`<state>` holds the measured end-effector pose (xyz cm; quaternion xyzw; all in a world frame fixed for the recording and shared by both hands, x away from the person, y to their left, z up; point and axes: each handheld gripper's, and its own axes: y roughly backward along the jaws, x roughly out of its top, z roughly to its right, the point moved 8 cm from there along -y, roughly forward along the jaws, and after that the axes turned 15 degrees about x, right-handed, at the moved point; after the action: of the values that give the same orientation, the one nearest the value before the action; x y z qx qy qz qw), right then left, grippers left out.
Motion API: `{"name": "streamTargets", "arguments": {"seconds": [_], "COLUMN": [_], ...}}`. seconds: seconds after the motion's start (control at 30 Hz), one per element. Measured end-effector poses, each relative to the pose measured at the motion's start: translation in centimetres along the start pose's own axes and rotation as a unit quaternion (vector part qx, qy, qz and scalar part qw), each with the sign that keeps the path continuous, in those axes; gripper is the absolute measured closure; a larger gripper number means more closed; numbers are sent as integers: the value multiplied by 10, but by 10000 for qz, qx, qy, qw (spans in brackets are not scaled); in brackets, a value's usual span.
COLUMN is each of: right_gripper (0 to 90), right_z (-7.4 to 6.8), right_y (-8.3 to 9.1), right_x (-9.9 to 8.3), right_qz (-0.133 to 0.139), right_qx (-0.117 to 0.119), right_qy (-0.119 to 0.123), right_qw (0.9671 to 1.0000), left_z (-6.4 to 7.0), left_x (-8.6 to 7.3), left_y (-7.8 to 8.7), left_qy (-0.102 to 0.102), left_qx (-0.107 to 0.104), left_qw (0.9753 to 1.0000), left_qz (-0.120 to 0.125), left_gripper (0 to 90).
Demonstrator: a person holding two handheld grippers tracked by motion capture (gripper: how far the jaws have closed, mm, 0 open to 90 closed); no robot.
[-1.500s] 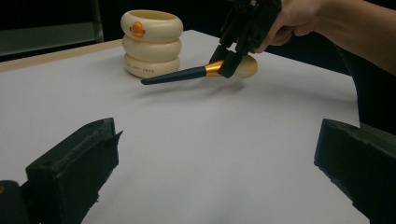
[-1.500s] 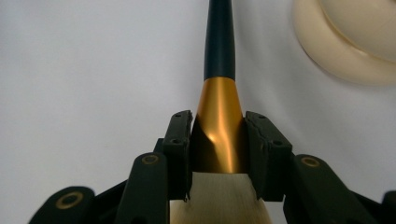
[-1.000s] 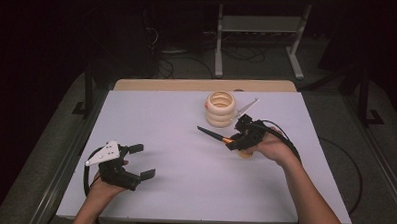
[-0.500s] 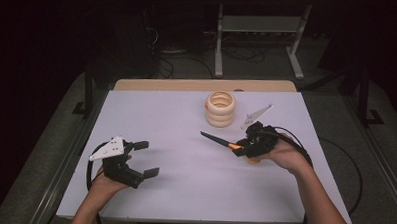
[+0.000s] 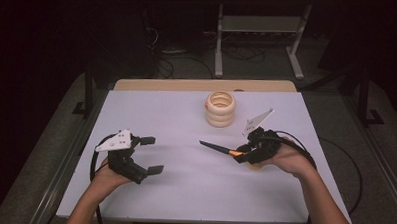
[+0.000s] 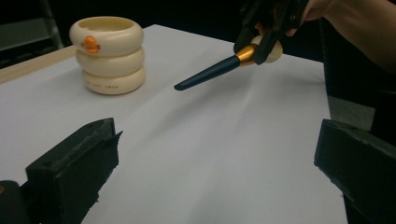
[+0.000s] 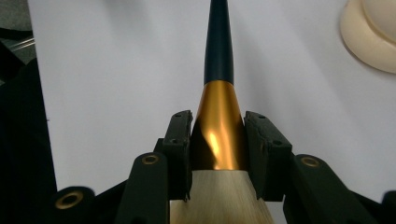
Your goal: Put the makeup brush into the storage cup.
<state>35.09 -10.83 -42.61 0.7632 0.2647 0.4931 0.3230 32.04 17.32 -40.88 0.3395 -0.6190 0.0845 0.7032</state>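
The right gripper (image 5: 242, 156) is clamping a brush (image 7: 219, 126) by its gold collar; the left gripper (image 5: 152, 154) is gaping apart, the brush pointing toward it.

Only the ring cup (image 5: 220, 109) stands on the open white table (image 5: 183, 191).

I can read no words or numbers anywhere. The ring-shaped cup (image 6: 108, 55) in front of me bears an orange mark and some faint print too small to read.
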Motion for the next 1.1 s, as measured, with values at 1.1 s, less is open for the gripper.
{"name": "streamTargets", "arguments": {"seconds": [1.1], "right_gripper": [624], "right_z": [-23], "right_y": [-14], "right_x": [15], "right_qz": [-121], "right_qx": [427], "right_qy": [465], "right_qw": [9979], "left_z": [20], "left_x": [30], "left_y": [-49], "left_qy": [-646], "left_qx": [-778], "left_qw": [9944], "left_qz": [-299], "left_gripper": [0]}}
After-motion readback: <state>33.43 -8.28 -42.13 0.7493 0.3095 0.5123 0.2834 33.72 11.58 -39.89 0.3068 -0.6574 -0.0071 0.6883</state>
